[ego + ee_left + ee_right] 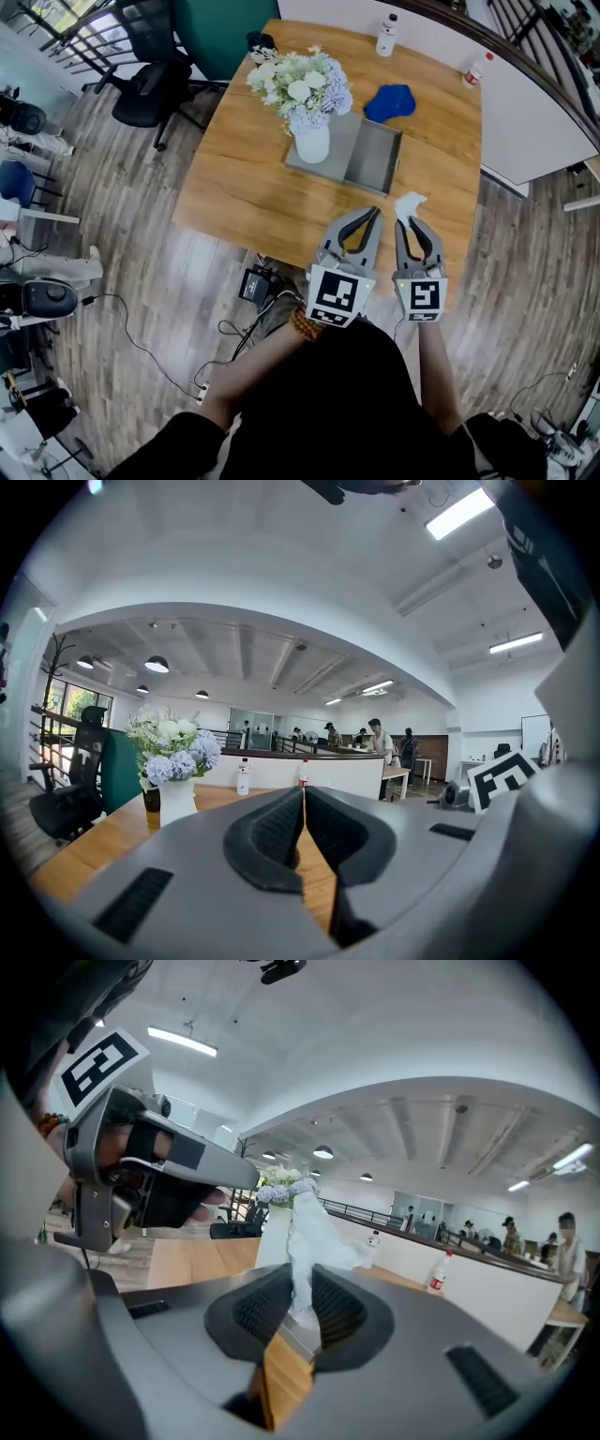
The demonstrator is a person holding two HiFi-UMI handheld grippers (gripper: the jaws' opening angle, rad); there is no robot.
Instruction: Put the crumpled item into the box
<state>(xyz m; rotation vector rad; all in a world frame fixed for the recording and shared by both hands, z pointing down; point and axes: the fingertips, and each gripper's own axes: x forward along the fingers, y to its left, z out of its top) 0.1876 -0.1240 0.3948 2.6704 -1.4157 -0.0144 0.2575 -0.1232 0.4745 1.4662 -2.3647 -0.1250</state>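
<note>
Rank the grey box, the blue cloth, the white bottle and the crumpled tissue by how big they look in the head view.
1. grey box
2. blue cloth
3. white bottle and crumpled tissue: too alike to rank, and the tissue sits nearer the camera.

Left gripper point(376, 214) jaws together, right gripper point(410, 223) jaws pinching crumpled item point(411, 202)

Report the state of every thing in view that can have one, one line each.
Left grey two-jaw gripper: shut, empty.
Right grey two-jaw gripper: shut on crumpled white tissue.
Grey rectangular box: open on top, nothing visible inside.
White vase of flowers: upright.
Dark-capped white bottle: upright, capped.
Red-capped white bottle: upright, capped.
Blue cloth: bunched up.
</note>
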